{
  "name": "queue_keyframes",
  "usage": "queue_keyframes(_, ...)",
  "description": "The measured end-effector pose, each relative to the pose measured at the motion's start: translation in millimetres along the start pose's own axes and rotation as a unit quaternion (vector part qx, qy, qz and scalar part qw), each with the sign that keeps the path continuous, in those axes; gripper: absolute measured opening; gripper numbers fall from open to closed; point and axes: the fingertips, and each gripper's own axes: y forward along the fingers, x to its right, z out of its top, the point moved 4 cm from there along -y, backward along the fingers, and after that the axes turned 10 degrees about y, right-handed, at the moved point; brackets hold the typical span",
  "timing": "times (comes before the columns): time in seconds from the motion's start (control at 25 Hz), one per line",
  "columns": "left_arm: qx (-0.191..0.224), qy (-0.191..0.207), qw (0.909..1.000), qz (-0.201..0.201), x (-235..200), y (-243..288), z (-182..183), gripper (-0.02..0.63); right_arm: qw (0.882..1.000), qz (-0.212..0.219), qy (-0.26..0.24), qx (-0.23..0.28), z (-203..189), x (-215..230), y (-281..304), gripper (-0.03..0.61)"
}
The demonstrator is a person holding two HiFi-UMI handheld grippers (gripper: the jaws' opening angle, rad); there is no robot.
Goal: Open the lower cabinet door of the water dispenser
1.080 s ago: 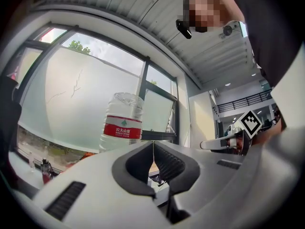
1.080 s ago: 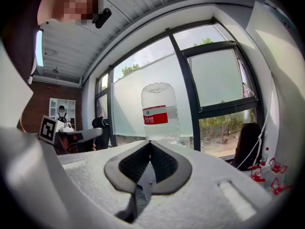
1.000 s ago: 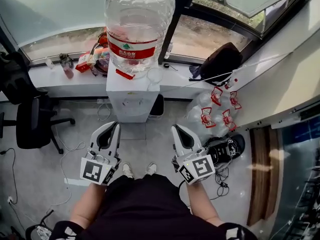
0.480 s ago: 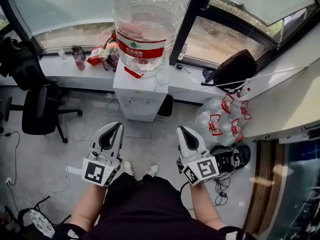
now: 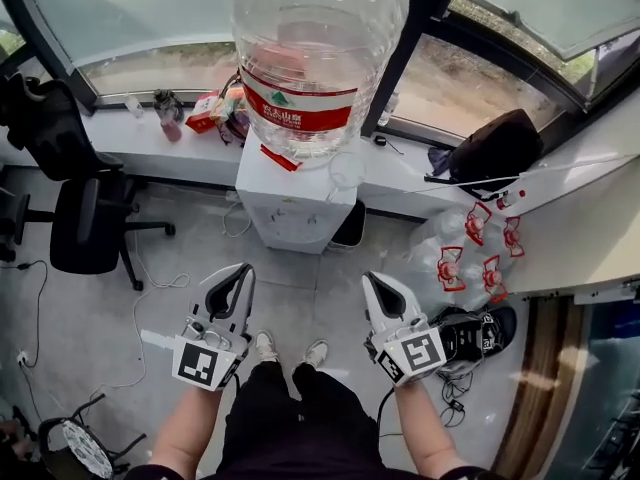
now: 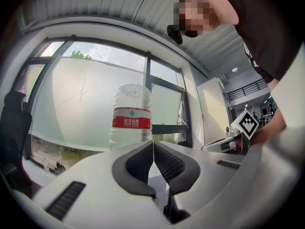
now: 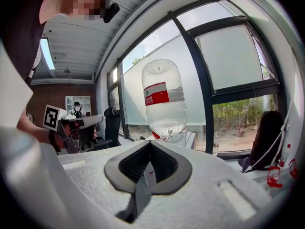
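Observation:
The white water dispenser [image 5: 298, 200] stands under the window with a big clear bottle [image 5: 314, 60] upside down on top. I see its front steeply from above, so the lower cabinet door barely shows. My left gripper [image 5: 243, 271] and right gripper [image 5: 375, 281] hang side by side over the floor, short of the dispenser, and touch nothing. Both are shut with nothing between the jaws. In the left gripper view the jaw tips of the left gripper [image 6: 152, 144] meet below the bottle [image 6: 132, 114]. The right gripper [image 7: 150, 145] also points at the bottle [image 7: 164, 98].
A black office chair [image 5: 86, 224] stands left of the dispenser. Several empty bottles with red handles [image 5: 472, 250] and a black shoe [image 5: 472, 334] lie at the right. A dark bag [image 5: 492, 148] and small items [image 5: 215, 108] sit on the window sill. Cables trail on the floor.
Both grippers have sunk lower, still shut and side by side. In the head view the dispenser and bottle have grown larger and shifted right.

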Motion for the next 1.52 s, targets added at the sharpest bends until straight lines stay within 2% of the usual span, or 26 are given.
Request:
queue_keyframes(0.08, -0.009, -0.004, 1.0, 0.0, -8.3, 3.3, -23.1, 0.011, 1.0, 0.0, -0.007, -0.001, -10.1, 8.7, 15.6, 0.002)
queue_keyframes(0.24, -0.009, 0.023, 0.9997, 0.007, -27.4, 14.6, -59.9, 0.011, 1.0, 0.004, -0.009, 0.013, -30.1, 14.5, 49.1, 0.002)
queue_keyframes(0.4, 0.001, 0.009, 0.9999, 0.007, -33.8, 21.7, -87.1, 0.011, 1.0, 0.019, -0.019, 0.016, -52.7, 12.1, 74.5, 0.0)
queue_keyframes(0.52, 0.004, 0.017, 0.9999, 0.001, -35.5, 27.0, -116.6, 0.011, 0.999, 0.033, -0.029, 0.011, -77.2, 15.8, 86.9, 0.002)
queue_keyframes(0.68, 0.014, 0.021, 0.9997, 0.0, -32.3, 39.0, -155.5, 0.011, 0.999, 0.032, -0.04, 0.005, -112.3, 41.9, 101.6, 0.002)
queue_keyframes(1.0, 0.008, 0.032, 0.9988, -0.036, -12.9, 59.7, -247.1, 0.011, 0.999, 0.022, -0.033, 0.035, -178.5, 92.4, 122.8, 0.002)
queue_keyframes(1.2, 0.025, 0.055, 0.9973, -0.042, -4.1, 78.4, -278.2, 0.011, 0.998, 0.022, -0.036, 0.047, -208.3, 121.3, 134.1, 0.002)
queue_keyframes(1.32, 0.036, 0.059, 0.9968, -0.039, -1.1, 85.2, -309.5, 0.011, 0.997, 0.031, -0.046, 0.051, -235.4, 137.0, 150.4, 0.002)
queue_keyframes(1.52, 0.06, 0.066, 0.9956, -0.029, -13.0, 94.9, -365.6, 0.011, 0.992, 0.064, -0.058, 0.092, -270.9, 154.3, 181.7, 0.002)
